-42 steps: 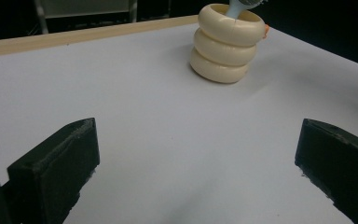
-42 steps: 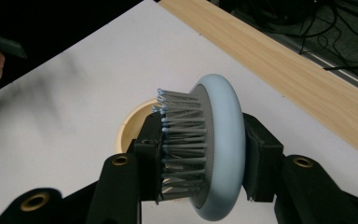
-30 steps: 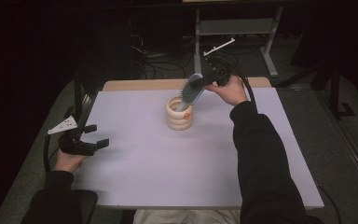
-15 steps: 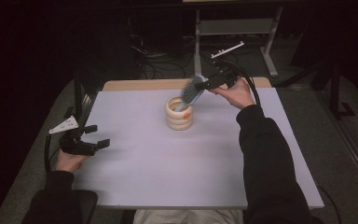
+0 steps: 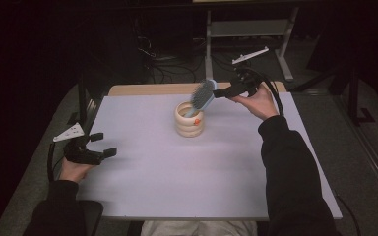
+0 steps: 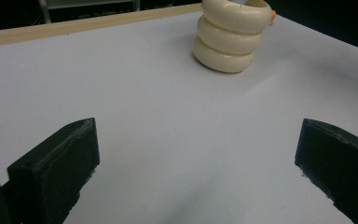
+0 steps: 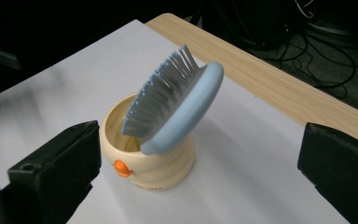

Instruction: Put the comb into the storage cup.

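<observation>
One hairbrush point(image 7: 175, 105) stood tilted, handle down, in one ribbed cream cup point(image 5: 189, 119) near the counter's point(image 5: 177, 182) far edge. Your right gripper point(image 5: 222, 92) just opened its fingers, nothing between them. Left gripper point(image 5: 101, 145) fingers spread wide, empty, resting near the counter's left edge

we see a worktop point(image 5: 177, 187) covered by a pale lilac-white sheet, with a strip of light wood point(image 5: 142, 89) bare along its far edge. beyond it, on the dark floor, we make out a tangle of black cables point(image 5: 170, 64) and a grey metal frame point(image 5: 248, 29) with upright legs. the surrounding room lies in deep shadow.
</observation>
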